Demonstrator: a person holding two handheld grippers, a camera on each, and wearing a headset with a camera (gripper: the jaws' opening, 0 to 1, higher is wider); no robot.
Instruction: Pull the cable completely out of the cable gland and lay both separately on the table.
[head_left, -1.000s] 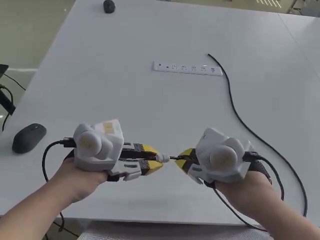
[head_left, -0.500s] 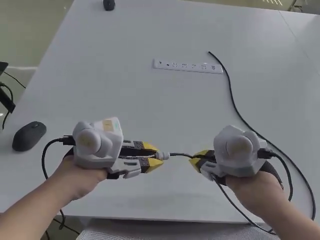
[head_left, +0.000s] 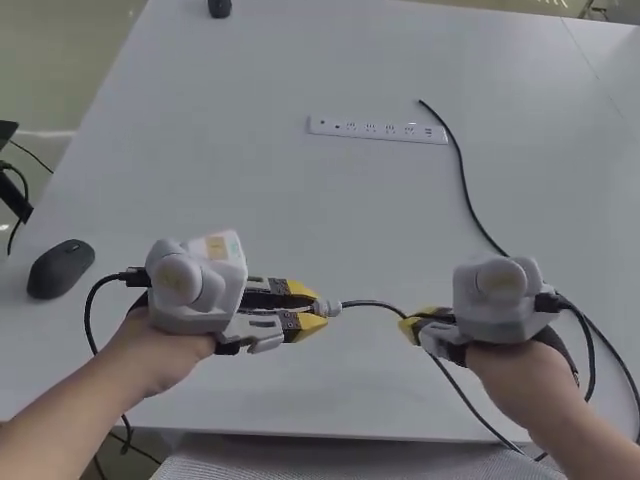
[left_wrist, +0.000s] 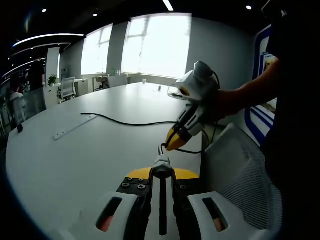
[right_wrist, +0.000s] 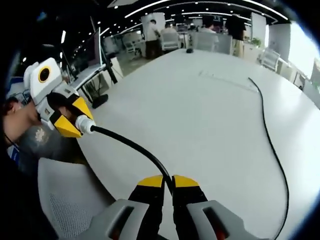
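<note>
The left gripper (head_left: 316, 311) has its fingers clenched on the cable gland (left_wrist: 161, 164). The right gripper (head_left: 410, 326) pinches the black cable (head_left: 372, 305), which spans between them above the tabletop (head_left: 300, 200). The extraction looks half done, so next the hands must draw farther apart until the cable slips free.

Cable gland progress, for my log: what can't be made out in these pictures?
- The gland: head view, tiny and half covered by the left gripper.
- How much cable is inside the gland: hidden by the gland's body in both gripper views.
- The cable's far end: right gripper view, covered by the right gripper.
</note>
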